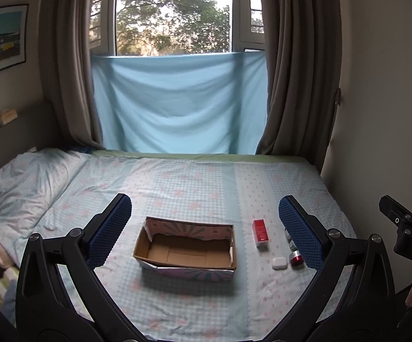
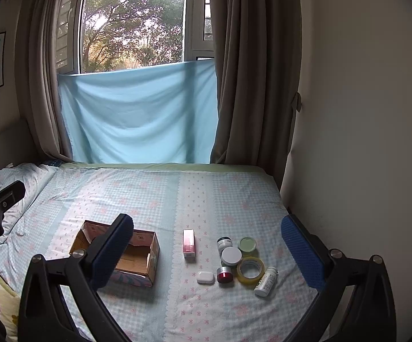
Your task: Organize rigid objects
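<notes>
An open, empty cardboard box [image 1: 186, 249] [image 2: 137, 259] sits on the bed. To its right lie a red-and-white carton [image 1: 260, 233] [image 2: 189, 245], a white earbud case [image 1: 279, 263] [image 2: 205, 278], a small red jar [image 1: 296, 258] [image 2: 224, 274], a tape roll [image 2: 251, 268], a white-lidded jar [image 2: 231, 256], a green-lidded jar [image 2: 247, 243], a dark jar [image 2: 223, 242] and a white bottle [image 2: 266, 281] on its side. My left gripper [image 1: 204, 235] is open above the box. My right gripper [image 2: 208, 252] is open above the group of items. Both hold nothing.
The bed [image 2: 154, 199] has a blue checked sheet, with a pillow [image 1: 26, 182] at the left. Curtains [image 2: 251, 85] and a blue cloth [image 1: 177, 102] hang at the window behind. A wall [image 2: 362, 114] borders the bed's right side.
</notes>
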Motion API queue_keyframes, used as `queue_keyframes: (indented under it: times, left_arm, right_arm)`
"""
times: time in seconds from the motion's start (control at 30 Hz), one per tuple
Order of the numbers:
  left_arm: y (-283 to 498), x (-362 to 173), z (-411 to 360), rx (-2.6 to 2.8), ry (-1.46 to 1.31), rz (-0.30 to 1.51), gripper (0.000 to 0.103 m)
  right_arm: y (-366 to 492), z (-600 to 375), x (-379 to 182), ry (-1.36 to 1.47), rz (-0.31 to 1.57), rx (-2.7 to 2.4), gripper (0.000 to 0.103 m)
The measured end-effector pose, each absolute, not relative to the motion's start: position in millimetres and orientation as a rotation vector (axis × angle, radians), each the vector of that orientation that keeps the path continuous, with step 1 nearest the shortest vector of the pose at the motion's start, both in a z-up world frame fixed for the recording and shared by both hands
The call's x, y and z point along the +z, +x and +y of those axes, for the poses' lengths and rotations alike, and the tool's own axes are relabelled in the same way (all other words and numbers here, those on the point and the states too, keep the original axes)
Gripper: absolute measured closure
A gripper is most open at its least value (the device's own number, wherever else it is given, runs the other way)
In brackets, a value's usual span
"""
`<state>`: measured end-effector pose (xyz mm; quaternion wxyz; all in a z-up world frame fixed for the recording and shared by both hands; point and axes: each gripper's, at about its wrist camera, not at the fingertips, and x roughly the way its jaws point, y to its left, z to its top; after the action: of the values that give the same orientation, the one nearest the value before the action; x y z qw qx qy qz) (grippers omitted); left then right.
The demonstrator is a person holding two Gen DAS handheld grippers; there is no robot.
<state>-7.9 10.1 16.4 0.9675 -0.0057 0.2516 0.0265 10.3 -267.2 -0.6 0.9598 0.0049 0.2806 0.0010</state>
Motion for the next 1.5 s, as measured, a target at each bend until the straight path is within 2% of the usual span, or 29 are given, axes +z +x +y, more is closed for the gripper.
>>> queue_keyframes:
  times: [1.5]
  left_arm:
    - [5, 13, 13, 0.035, -0.015, 0.539, 0.001]
  right_arm:
    - [15, -261, -3, 0.025, 0.596, -0.004, 0.0]
